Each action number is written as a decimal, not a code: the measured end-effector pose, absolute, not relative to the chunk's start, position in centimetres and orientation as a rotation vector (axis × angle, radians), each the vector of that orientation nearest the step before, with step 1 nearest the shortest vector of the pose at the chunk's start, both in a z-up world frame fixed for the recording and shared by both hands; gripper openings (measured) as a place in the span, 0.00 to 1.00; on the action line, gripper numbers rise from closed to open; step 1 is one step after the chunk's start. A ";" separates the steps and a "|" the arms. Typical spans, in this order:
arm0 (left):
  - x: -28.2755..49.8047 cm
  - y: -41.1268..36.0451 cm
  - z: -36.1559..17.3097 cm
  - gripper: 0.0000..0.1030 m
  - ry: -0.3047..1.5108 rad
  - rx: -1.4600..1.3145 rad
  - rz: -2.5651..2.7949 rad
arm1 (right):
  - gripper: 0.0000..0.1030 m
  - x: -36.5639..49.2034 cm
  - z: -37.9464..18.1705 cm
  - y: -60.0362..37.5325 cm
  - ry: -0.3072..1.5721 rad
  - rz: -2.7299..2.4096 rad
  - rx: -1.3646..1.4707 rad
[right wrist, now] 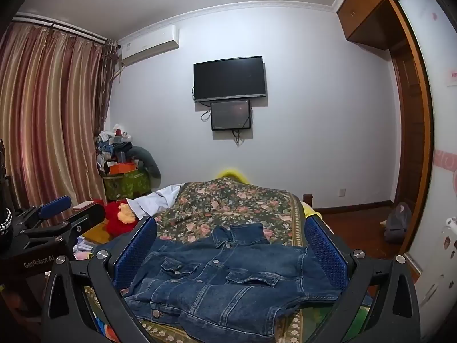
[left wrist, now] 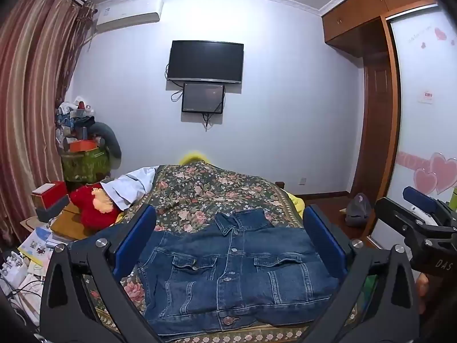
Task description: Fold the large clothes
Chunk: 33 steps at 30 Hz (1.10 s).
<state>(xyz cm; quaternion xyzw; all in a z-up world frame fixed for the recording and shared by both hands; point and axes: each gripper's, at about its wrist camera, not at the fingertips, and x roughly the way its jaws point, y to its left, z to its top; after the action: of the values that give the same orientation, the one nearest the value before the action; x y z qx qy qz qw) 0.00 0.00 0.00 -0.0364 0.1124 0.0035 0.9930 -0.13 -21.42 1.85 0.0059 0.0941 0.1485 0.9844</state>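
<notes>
A dark blue denim jacket [left wrist: 228, 274] lies front up and buttoned on the flowered bedspread [left wrist: 200, 194], collar toward the far end, sleeves tucked in. It also shows in the right wrist view [right wrist: 225, 280]. My left gripper [left wrist: 228, 245] is open and empty, held above the jacket's near end, blue pads wide apart. My right gripper [right wrist: 228, 251] is open and empty too, above the jacket. The right gripper shows at the right edge of the left wrist view [left wrist: 422, 223]; the left gripper shows at the left of the right wrist view [right wrist: 57, 220].
A white garment [left wrist: 134, 185] and a red plush toy [left wrist: 94, 205] lie at the bed's left side. Boxes and papers [left wrist: 48, 223] clutter the left. A wardrobe [left wrist: 422, 114] stands at the right, with a grey bag [left wrist: 357, 208] on the floor.
</notes>
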 end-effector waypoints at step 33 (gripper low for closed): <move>0.4 0.9 -1.1 1.00 0.223 -0.094 0.018 | 1.00 0.5 1.2 -20.6 0.214 0.302 0.008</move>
<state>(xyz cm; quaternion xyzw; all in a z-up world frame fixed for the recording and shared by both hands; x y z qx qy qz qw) 0.45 0.87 -1.13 -0.0469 0.1110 0.0089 0.9927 0.51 -20.64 1.21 0.0039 0.1063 0.1503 0.9829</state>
